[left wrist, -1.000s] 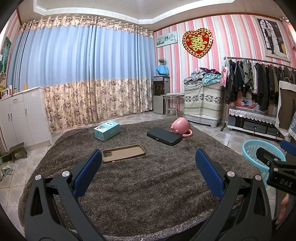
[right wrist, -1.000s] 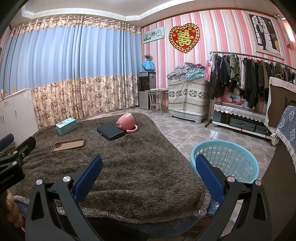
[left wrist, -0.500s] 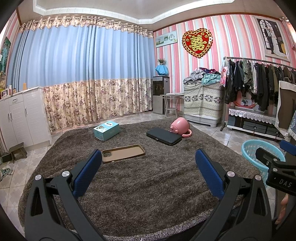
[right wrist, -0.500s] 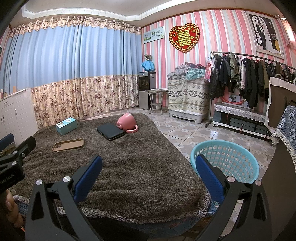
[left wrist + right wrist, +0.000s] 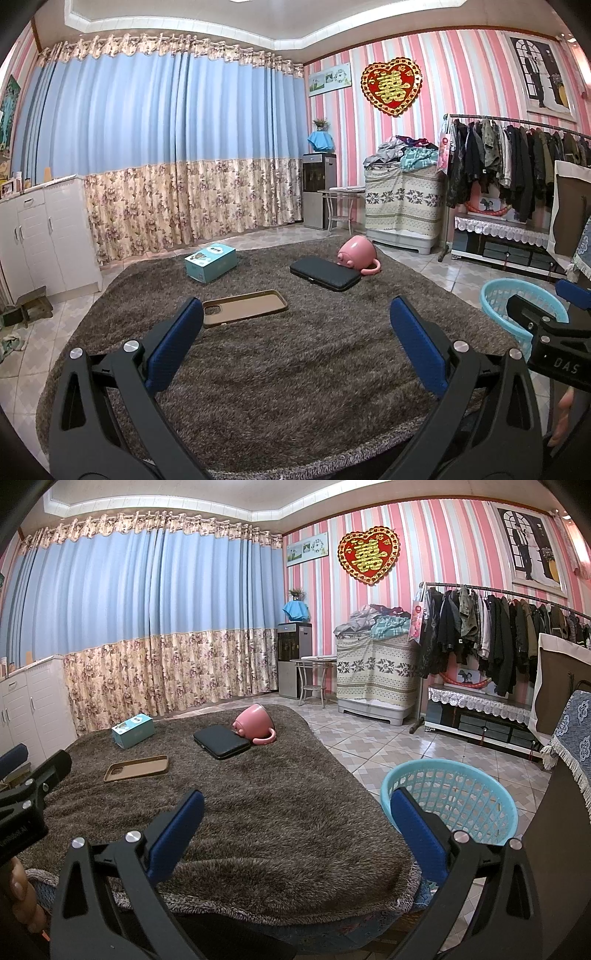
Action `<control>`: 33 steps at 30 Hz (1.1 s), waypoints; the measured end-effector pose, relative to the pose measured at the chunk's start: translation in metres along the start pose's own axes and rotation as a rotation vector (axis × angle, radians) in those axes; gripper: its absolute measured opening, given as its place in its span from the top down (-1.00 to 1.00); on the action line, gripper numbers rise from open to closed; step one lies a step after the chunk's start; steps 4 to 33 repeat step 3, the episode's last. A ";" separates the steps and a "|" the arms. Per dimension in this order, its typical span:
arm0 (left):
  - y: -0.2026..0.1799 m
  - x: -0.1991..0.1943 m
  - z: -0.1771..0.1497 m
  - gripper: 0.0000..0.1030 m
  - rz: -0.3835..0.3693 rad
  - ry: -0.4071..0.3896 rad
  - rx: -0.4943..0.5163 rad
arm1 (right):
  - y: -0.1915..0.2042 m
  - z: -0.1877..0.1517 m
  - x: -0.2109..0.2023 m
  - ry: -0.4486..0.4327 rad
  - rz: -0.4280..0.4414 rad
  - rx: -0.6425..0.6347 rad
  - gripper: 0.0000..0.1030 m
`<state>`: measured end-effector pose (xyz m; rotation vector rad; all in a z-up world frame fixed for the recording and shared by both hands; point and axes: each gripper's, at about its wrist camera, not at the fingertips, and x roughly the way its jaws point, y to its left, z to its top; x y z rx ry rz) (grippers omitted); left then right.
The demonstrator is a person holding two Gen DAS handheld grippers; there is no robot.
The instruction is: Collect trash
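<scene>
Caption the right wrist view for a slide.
Open right gripper above a brown shaggy blanket holding a phone case, teal box, black case, tipped pink cup; blue basket beside.

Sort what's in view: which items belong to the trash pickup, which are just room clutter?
Job: phone case, teal box, black case, pink cup tipped on its side, all on the brown blanket; blue basket beside it; left gripper and right gripper, both open and empty.

Lying about: clothes rack, water dispenser, white cabinet, curtains.
</scene>
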<state>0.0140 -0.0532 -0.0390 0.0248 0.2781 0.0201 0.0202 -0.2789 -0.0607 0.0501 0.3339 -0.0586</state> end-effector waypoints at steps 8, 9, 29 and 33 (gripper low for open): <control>0.000 0.002 0.002 -0.90 -0.002 0.001 0.002 | 0.000 0.000 0.000 0.000 0.000 0.001 -0.91; 0.000 0.002 0.002 -0.90 -0.002 0.001 0.002 | 0.000 0.000 0.000 0.000 0.000 0.001 -0.91; 0.000 0.002 0.002 -0.90 -0.002 0.001 0.002 | 0.000 0.000 0.000 0.000 0.000 0.001 -0.91; 0.000 0.002 0.002 -0.90 -0.002 0.001 0.002 | 0.000 0.000 0.000 0.000 0.000 0.001 -0.91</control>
